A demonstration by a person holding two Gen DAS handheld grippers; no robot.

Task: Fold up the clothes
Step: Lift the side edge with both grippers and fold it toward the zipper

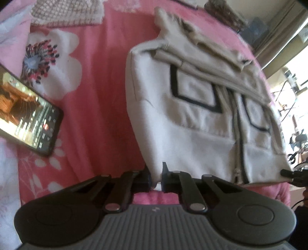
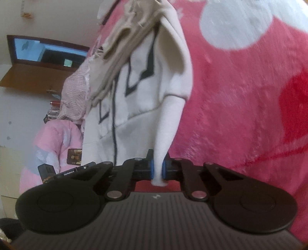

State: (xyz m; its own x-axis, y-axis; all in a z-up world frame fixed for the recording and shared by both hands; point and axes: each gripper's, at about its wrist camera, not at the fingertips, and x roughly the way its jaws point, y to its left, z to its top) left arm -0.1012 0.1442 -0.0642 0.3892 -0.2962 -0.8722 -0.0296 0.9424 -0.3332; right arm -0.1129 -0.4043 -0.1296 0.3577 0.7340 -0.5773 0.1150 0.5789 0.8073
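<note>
While both grippers were clamped on the hem of the cream jacket (image 1: 192, 115), the cloth hung stretched between them above the pink blanket (image 1: 100, 92). Nearest the left wrist camera, the left gripper (image 1: 156, 179) had its jaws drawn together on one bottom corner of the jacket, a scrap of white fabric showing in the narrow gap. Nearest the right wrist camera, the right gripper (image 2: 158, 169) pinched a gathered fold of the same jacket (image 2: 138, 107) between its blue pads (image 2: 152, 169), the fabric poking out below the jaws. Beyond the fingers, the front of the jacket faced the cameras, with a dark zip running up the middle and black-edged pockets on either side of it. Farther up, a beige sleeve (image 1: 207, 44) lay folded across the chest. To the left of the jacket, a phone (image 1: 25, 117) with a lit screen rested on the blanket, well apart from the cloth. A white flower print (image 1: 55, 63) lay beyond the phone, and a knitted pink-and-white cloth (image 1: 65, 11) sat at the far edge of the bed.
</note>
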